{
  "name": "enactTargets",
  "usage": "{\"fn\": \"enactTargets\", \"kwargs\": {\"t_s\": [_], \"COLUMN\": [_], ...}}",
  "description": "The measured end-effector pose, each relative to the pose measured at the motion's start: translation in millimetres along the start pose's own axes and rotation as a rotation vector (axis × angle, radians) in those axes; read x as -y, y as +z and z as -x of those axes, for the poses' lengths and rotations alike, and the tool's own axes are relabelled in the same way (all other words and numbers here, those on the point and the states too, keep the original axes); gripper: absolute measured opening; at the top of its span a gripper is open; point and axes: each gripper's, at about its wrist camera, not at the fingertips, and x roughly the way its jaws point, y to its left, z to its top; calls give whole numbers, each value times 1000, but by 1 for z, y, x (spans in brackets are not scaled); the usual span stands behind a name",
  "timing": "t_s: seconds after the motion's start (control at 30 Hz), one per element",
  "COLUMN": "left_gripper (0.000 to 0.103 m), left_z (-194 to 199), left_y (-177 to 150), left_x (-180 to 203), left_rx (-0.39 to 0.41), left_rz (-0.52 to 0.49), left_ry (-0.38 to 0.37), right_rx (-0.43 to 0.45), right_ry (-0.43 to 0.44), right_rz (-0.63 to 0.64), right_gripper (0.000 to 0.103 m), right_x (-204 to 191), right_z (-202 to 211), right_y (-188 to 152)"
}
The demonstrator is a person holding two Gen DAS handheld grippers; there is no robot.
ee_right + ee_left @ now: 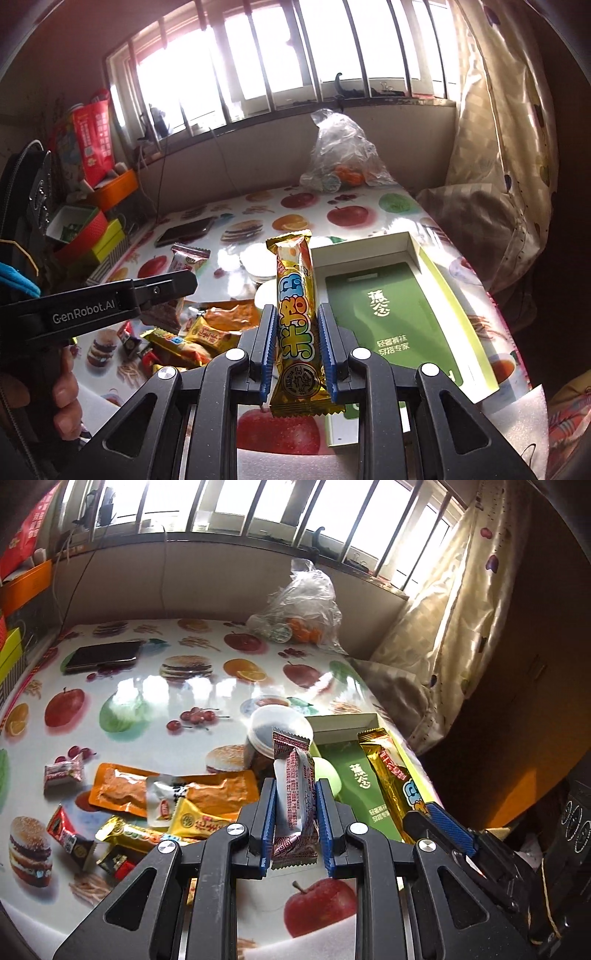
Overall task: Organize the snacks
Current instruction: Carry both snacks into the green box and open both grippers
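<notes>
While both tools are loaded, each carries one snack lengthwise between its pads so the wrapper stays upright for a clean drop. The left tool [294,821] is clenched on a silver-and-red wafer packet [295,797], held above the desk [147,690] beside the green box [399,317]. The right tool [294,343] grips a gold snack bar [297,317] near that open box, the likely destination. Remaining snacks [155,805] lie heaped on the desk.

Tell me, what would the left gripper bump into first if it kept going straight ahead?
Probably the round plastic jar, which sits just past the snack the left gripper holds. Depth is hard to judge.
</notes>
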Motion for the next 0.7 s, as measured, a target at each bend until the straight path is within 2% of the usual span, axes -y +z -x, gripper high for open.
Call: {"fn": "enactTargets", "kwargs": {"t_s": [0.23, 0.37, 0.7], "left_gripper": [22, 22, 22], "left_z": [-32, -58, -99], "left_y": [11, 11, -5], "left_x": [38, 52, 75], "left_rx": [-40, -102, -193], "left_rz": [-57, -68, -127], "left_ry": [-61, -81, -55], "right_rx": [-4, -36, -113], "right_ry": [-64, -125, -188], "right_rz": [-52, -76, -88], "right_gripper": [21, 21, 21], "right_x": [36, 58, 85], "right_z": [-2, -12, -37], "right_y": [0, -6, -26]}}
